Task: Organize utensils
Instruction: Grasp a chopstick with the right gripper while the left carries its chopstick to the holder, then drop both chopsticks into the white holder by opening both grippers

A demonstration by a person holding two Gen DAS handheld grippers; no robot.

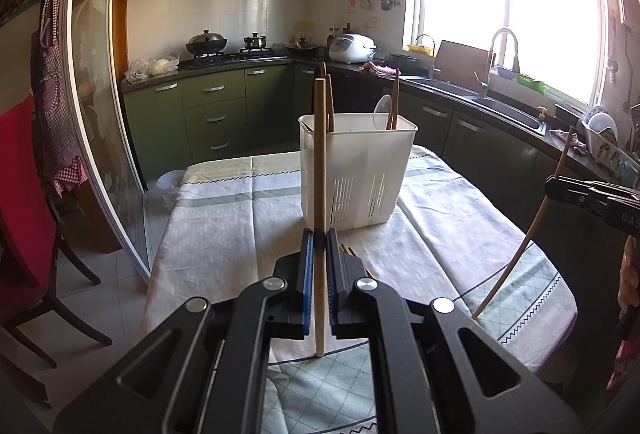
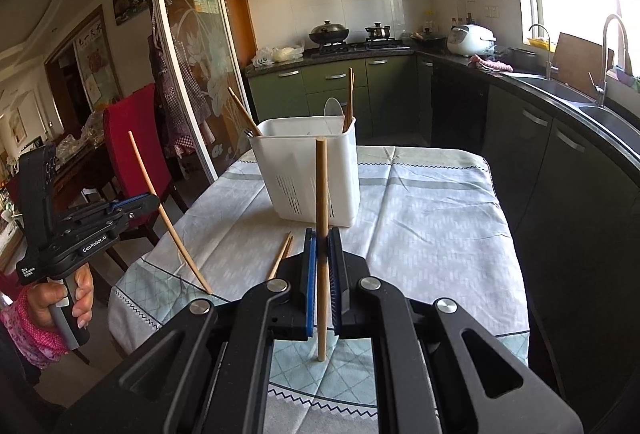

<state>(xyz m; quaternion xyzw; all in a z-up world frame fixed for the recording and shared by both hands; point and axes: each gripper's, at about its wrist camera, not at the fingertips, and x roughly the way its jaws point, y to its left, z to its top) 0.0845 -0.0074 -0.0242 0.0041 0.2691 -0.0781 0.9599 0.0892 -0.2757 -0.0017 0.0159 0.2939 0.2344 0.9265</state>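
Note:
In the left wrist view my left gripper is shut on a wooden chopstick that stands upright between its blue pads. Just beyond it on the table is the white utensil holder, with chopsticks and a white spoon inside. At the right edge my right gripper pinches another chopstick. In the right wrist view my right gripper is shut on its chopstick, short of the holder. A hand holds the left gripper at the left. Two loose chopsticks lie on the cloth.
The table has a checked cloth and its edges are close on both sides. A red chair and a sliding glass door are to the left. The kitchen counter with a sink runs along the right.

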